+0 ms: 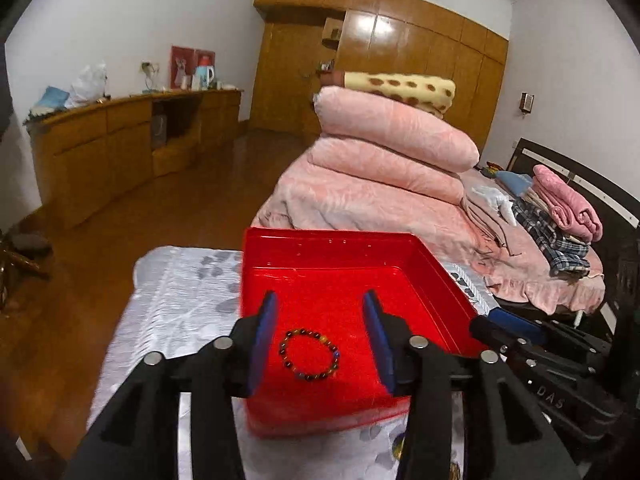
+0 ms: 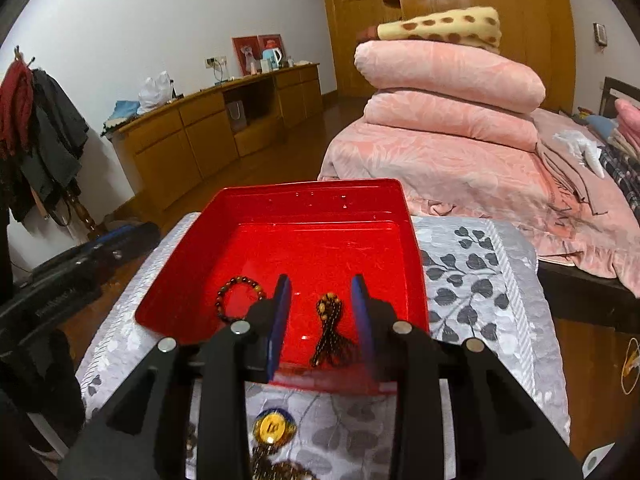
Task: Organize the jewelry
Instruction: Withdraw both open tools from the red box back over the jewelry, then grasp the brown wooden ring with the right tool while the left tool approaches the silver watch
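L claw (image 1: pixel 320 312) was released, pads apart w/ nothing pinched; a bracelet (image 1: pixel 310 355) lay flat on the tray floor betw. the two pads, closer to the 9 o'clock pad but touching neither. R claw (image 2: pixel 320 294) also stood released, blue pads parted; a bead strand (image 2: pixel 330 330) lay crumpled on the tray floor betw. them, not gripped, its looped end toward 12 o'clock. In the R wrist view the bracelet sat at 9 o'clock of the R claw, just beside its near pad, part hidden by the black finger.

Both pieces were inside the tray (image 2: pixel 280 204), a red shallow box, otherwise bare red floor. Tray rested on a cloth (image 2: pixel 472 276), grey w/ leaf print. At 6 o'clock of the R claw, outside the tray on the cloth, lay a gold pendant (image 2: pixel 274 426) w/ more beads below it, blurred, can't tell what exactly.

Farther out at 12 to 2 o'clock: bed w/ stacked pink quilts (image 1: pixel 392 148), spotted blanket (image 1: pixel 404 88) on top. At 10 o'clock a wood cabinet (image 1: pixel 120 140) along the wall.
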Demonstrator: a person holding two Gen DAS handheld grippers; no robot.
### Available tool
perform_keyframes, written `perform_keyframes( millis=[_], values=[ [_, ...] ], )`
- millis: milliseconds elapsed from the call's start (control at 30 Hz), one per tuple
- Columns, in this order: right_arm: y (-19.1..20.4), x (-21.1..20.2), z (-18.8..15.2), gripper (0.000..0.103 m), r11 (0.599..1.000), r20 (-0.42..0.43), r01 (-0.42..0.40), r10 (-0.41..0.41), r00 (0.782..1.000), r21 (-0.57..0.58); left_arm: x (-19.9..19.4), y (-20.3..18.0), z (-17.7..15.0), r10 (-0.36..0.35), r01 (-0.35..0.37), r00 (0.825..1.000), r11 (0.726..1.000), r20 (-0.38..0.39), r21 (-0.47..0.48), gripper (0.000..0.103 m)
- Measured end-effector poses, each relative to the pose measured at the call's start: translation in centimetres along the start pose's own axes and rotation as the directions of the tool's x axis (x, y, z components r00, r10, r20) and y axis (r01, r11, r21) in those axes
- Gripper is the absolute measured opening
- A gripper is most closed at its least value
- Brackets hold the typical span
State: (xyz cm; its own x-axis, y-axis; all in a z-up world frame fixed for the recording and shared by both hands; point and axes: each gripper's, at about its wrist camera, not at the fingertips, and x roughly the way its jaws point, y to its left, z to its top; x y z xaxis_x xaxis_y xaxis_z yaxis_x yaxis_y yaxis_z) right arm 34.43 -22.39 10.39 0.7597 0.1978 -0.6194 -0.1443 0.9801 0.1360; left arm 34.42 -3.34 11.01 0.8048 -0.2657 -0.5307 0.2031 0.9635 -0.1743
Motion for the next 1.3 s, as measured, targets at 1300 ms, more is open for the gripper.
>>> perform_keyframes(
  millis=[1300],
  values=[
    [6.9,-12.0,-23.3,0.036,0.999,-0.001,-0.044,0.044,0.999,-0.019,-13.8,0.0,-22.0,0.104,-0.103,0.994,0.995,-0.035,0.019,0.045]
  ],
)
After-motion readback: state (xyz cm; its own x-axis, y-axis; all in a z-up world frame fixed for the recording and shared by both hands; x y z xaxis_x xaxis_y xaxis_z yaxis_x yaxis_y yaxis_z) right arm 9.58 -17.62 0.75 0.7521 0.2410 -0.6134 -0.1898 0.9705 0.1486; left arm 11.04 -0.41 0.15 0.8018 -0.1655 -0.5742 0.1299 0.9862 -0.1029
